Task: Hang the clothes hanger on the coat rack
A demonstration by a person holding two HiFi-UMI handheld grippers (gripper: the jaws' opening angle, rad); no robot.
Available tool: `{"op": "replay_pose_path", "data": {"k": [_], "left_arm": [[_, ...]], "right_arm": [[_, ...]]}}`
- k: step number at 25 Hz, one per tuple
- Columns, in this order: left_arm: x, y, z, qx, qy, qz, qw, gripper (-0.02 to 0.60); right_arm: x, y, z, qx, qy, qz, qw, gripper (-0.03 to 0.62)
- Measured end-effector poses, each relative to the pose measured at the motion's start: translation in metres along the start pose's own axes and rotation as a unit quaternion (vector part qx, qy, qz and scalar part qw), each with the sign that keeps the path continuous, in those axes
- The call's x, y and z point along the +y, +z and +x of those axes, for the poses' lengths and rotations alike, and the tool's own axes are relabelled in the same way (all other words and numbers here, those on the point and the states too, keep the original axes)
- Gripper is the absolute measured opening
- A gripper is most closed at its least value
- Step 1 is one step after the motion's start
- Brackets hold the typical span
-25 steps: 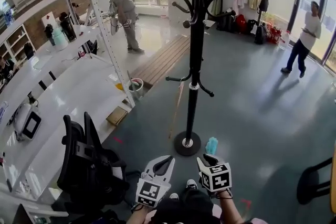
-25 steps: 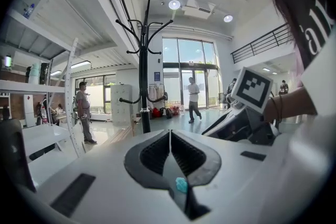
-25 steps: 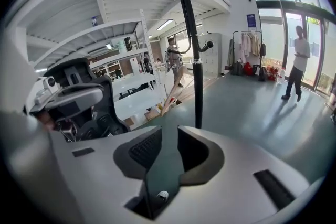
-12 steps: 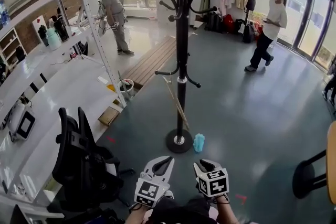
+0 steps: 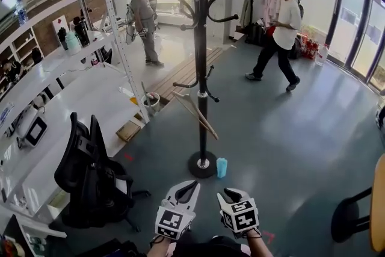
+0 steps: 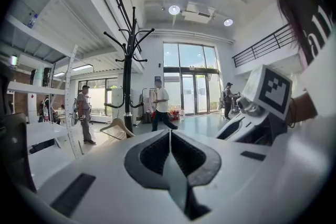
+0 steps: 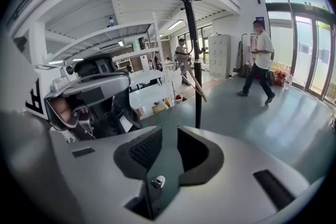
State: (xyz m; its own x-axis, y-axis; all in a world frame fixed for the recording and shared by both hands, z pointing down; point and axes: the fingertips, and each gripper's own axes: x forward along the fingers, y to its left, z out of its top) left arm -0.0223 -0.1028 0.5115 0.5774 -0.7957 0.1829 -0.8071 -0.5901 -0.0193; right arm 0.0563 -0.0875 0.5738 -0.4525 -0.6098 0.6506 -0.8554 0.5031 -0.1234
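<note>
The black coat rack [image 5: 201, 63] stands on the grey floor ahead of me, and its round base [image 5: 200, 164] is a short way beyond both grippers. A wooden clothes hanger [image 5: 195, 112] hangs tilted against the pole by the lower hooks. The left gripper view also shows the coat rack [image 6: 127, 81] and the hanger [image 6: 116, 126], and so does the right gripper view: coat rack [image 7: 192, 44], hanger [image 7: 197, 84]. My left gripper [image 5: 187, 188] is shut and holds nothing. My right gripper [image 5: 232, 194] is open and empty. Both are held low, clear of the rack.
A small blue object [image 5: 221, 167] stands beside the rack's base. A black office chair [image 5: 90, 174] and a white desk [image 5: 66, 111] are at the left. One person [image 5: 280, 30] walks across the floor behind the rack and another [image 5: 144, 21] stands farther back. A second chair [image 5: 355, 213] is at the right edge.
The person in white has walked left across the floor. The head view has shifted a little, and the rack now sits slightly left of where it was. Both grippers stay low and empty.
</note>
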Motion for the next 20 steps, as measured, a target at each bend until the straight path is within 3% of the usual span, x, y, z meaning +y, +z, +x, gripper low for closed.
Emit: {"op": "replay_pose_path", "data": {"k": [5,10,20], "left_arm": [[-0.05,-0.009,0.001,0.012,0.015,-0.013,0.9997,0.009],[-0.074,-0.018,-0.009,0.019,0.036,-0.016,0.9991,0.009],[-0.06,-0.014,-0.024,0.021,0.065,-0.008,0.9976,0.009]], "right_arm": [[-0.02,-0.032,-0.032,0.007,0.013,-0.008,1.0,0.094],[-0.029,-0.053,-0.047,0.015,0.022,-0.014,1.0,0.091],[-0.014,-0.046,-0.041,0.007,0.043,-0.031,0.999,0.081]]}}
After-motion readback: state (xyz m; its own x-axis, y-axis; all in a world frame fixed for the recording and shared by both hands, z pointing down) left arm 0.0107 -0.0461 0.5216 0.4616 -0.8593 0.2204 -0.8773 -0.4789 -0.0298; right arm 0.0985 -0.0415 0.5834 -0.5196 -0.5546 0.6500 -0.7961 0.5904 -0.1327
